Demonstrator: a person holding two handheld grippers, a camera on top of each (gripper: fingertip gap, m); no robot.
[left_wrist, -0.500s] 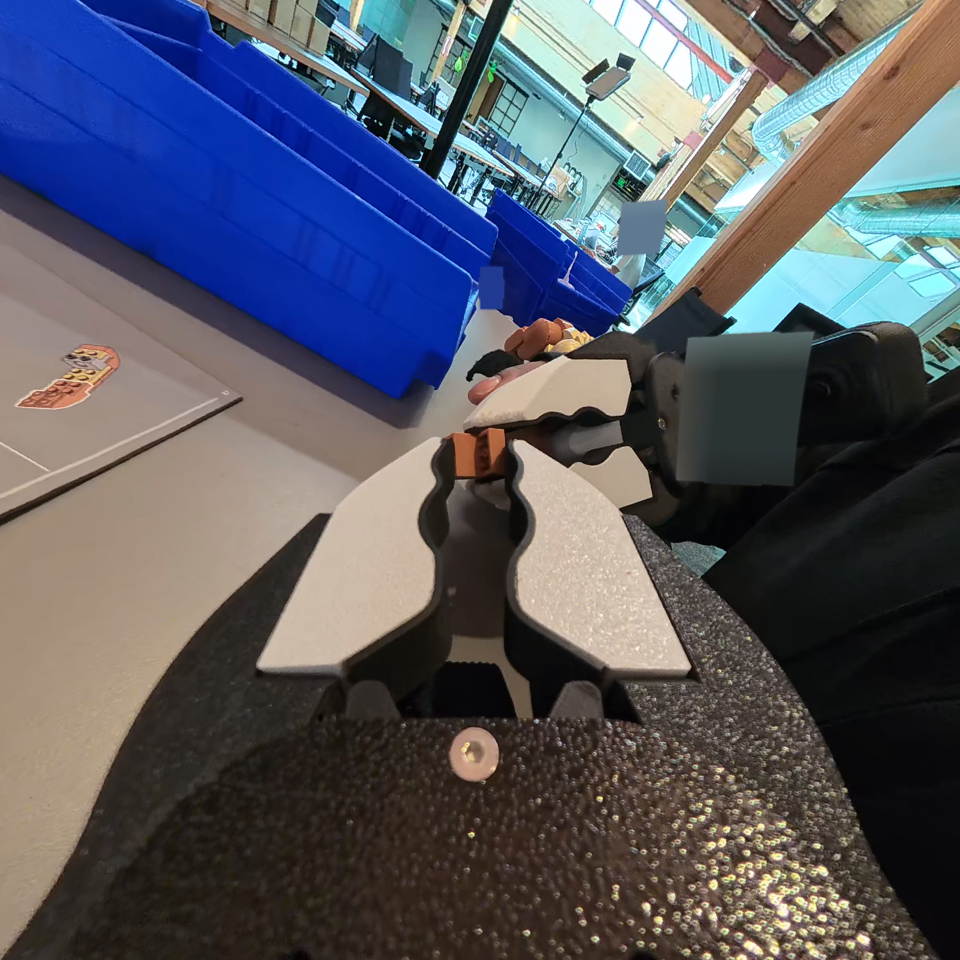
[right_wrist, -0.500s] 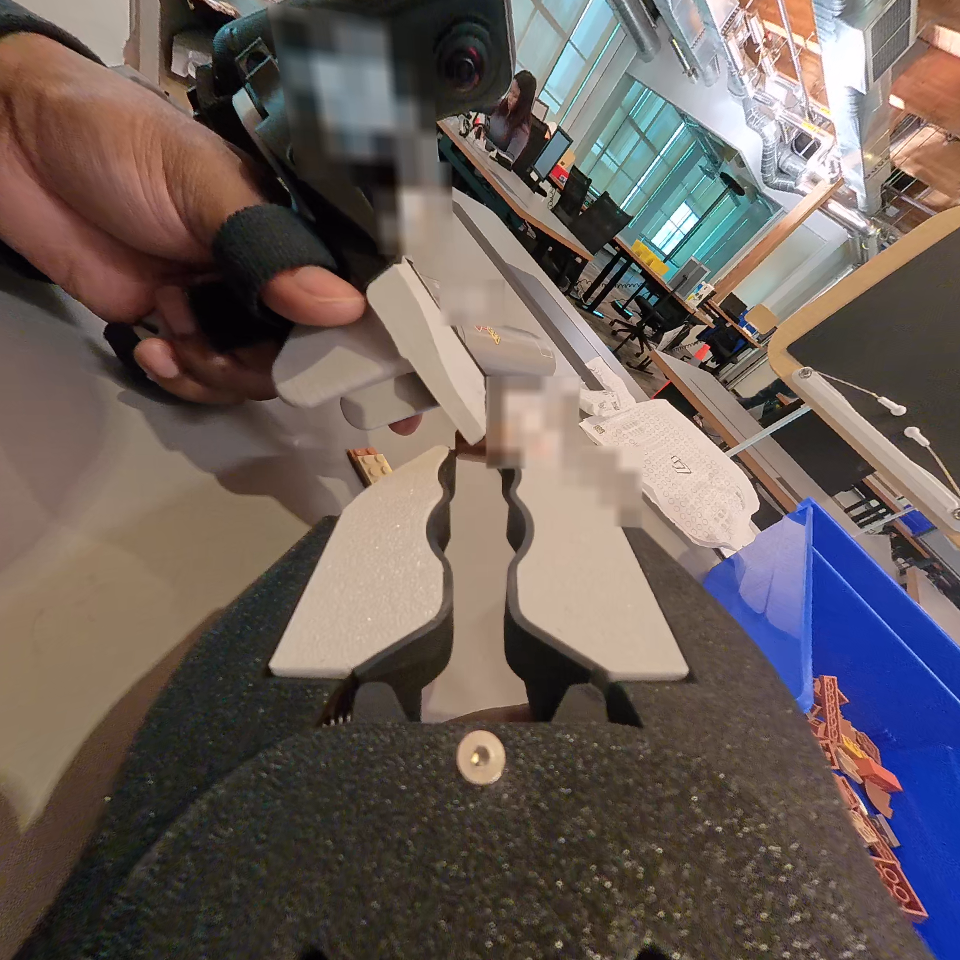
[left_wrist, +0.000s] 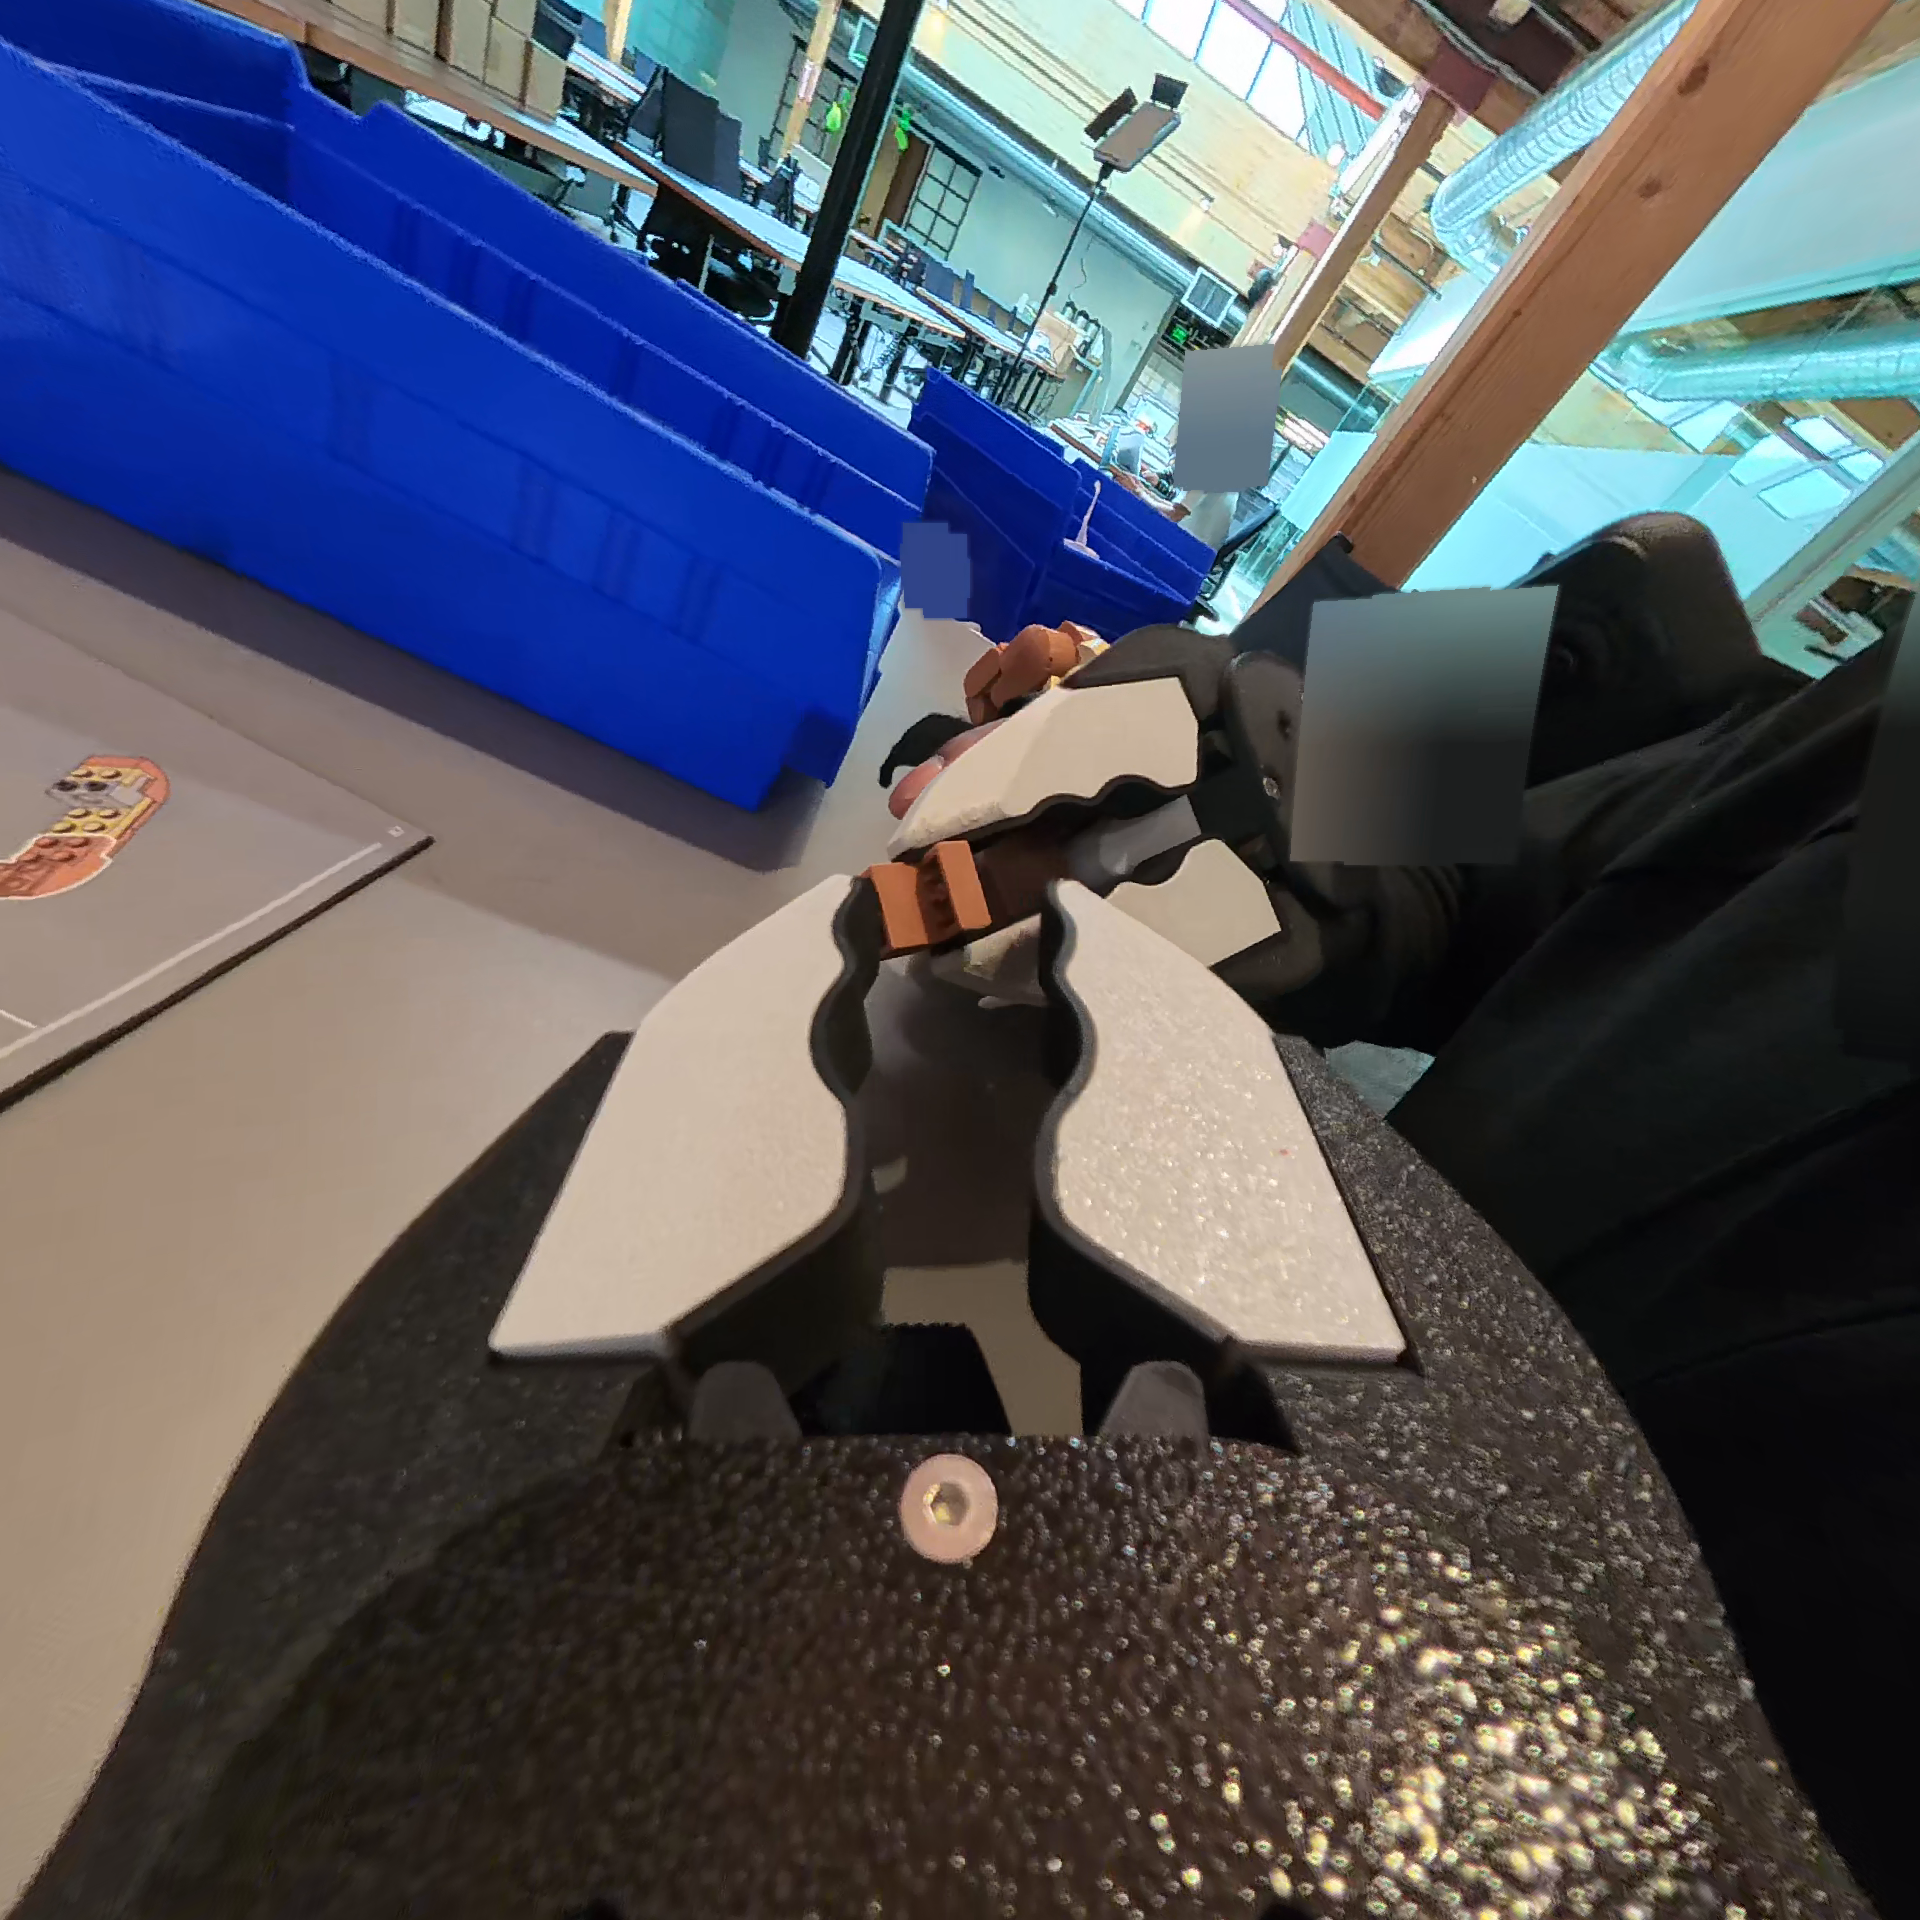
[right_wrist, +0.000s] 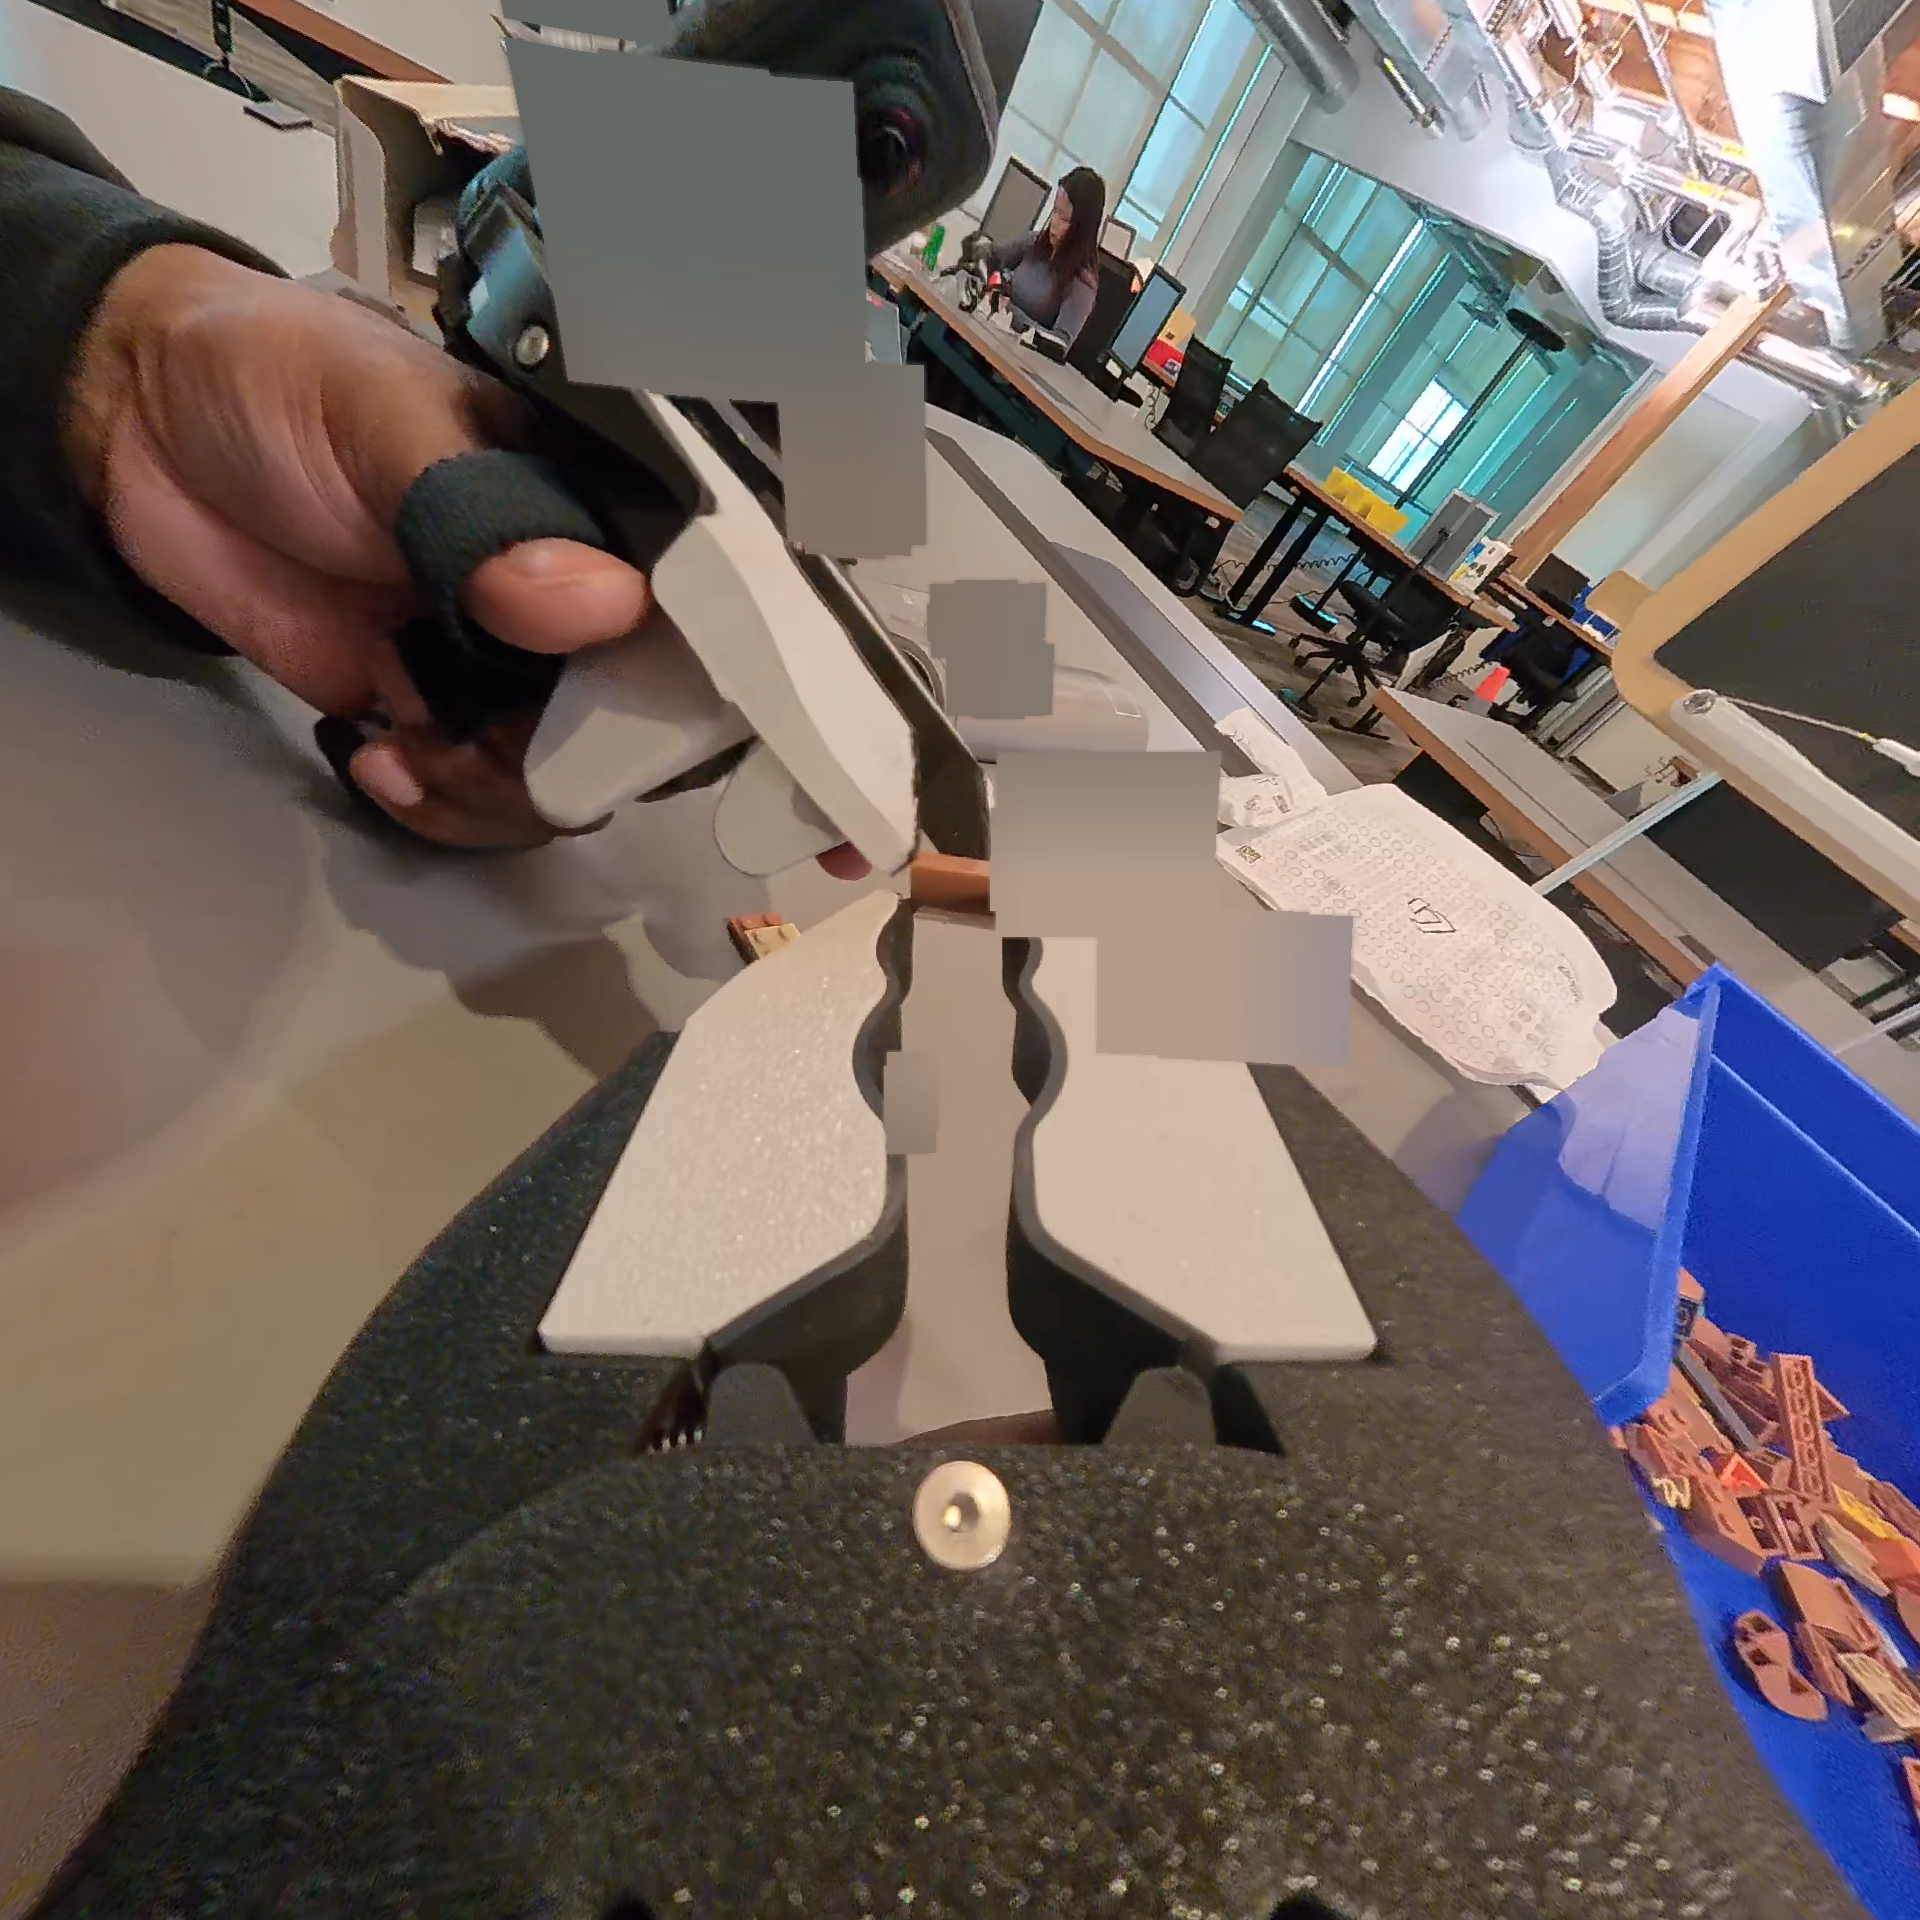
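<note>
A brown brick (left_wrist: 925, 899) sits between the tips of my left gripper (left_wrist: 951, 914). The left jaws stand wide, with a gap between the right pad and the brick. My right gripper comes in from the right, and its fingers (left_wrist: 1060, 758) clamp the brick from above and below. In the right wrist view the same brick (right_wrist: 948, 878) shows at the tips of my right gripper (right_wrist: 956, 920), partly behind a mosaic patch. The left gripper's fingers (right_wrist: 800, 727) reach down to it from the upper left, with a hand (right_wrist: 260, 499) on that gripper.
Long blue bins (left_wrist: 468, 468) line the grey table's far side. A mat with a printed brick model (left_wrist: 156, 862) lies at the left. A blue bin of brown bricks (right_wrist: 1766, 1455), a printed paper sheet (right_wrist: 1403, 914) and a small brick assembly (right_wrist: 764, 930) are in the right wrist view. Only a small space, under 4 cm, lies between the two pairs of fingers.
My left jaws have opened and let go of the brown brick. The brick stays clamped in the right gripper. Both grippers have barely moved.
</note>
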